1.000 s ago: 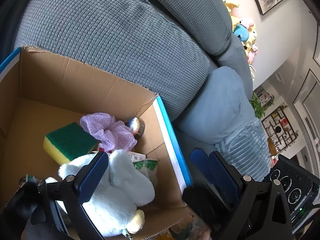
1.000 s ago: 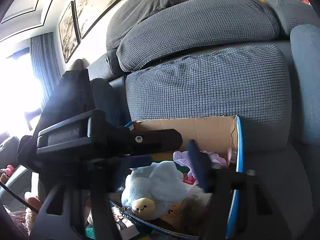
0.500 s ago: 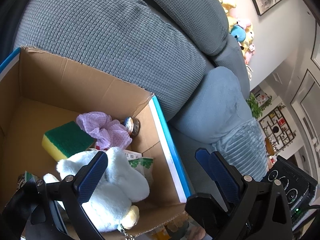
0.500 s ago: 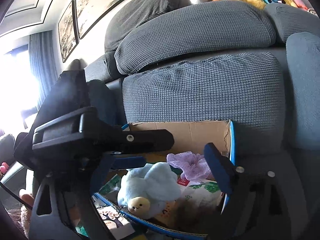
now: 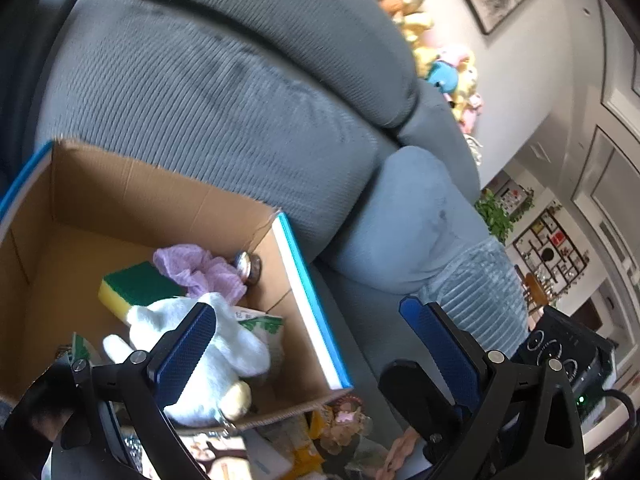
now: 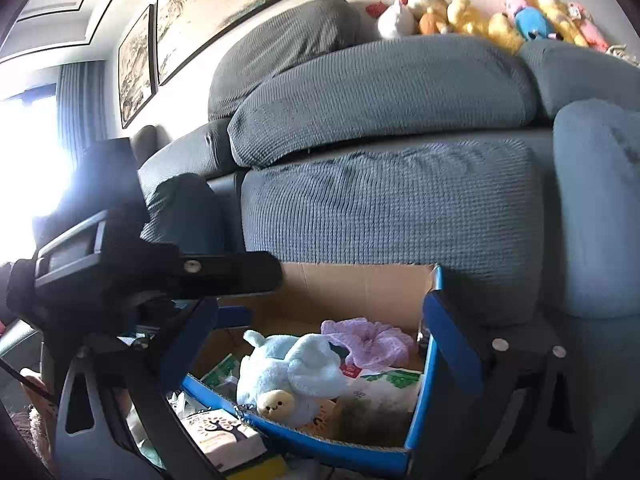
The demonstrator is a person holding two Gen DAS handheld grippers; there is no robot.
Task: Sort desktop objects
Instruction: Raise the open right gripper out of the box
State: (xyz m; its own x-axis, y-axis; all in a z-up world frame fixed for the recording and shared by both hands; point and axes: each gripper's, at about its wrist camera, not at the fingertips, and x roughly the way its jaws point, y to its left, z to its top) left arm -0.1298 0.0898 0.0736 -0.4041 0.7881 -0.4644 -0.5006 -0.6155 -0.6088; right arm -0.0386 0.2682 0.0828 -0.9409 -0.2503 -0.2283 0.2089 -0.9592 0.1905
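An open cardboard box (image 5: 120,184) with blue edges sits on the grey sofa; it also shows in the right wrist view (image 6: 360,284). Inside lie a white plush toy (image 5: 236,344), a green and yellow sponge (image 5: 136,286), a purple mesh cloth (image 5: 196,268), a small round tin (image 5: 248,266) and a paper packet (image 5: 260,318). My left gripper (image 5: 308,316) is open and empty above the box's near right corner. My right gripper (image 6: 320,312) is open and empty above the box, over the plush toy (image 6: 292,372). The left gripper's black body (image 6: 120,256) crosses the right wrist view.
Loose items lie in front of the box: a small printed box (image 6: 220,436), packets and a small figurine (image 5: 344,416). Grey sofa cushions (image 6: 380,208) rise behind the box. A row of plush toys (image 6: 480,16) sits on the sofa back. A black device (image 5: 568,360) stands at the right.
Both grippers have pulled back and risen from the box, so more of the sofa shows. The right gripper's fingers have spread wider. The plush toy stays in the box.
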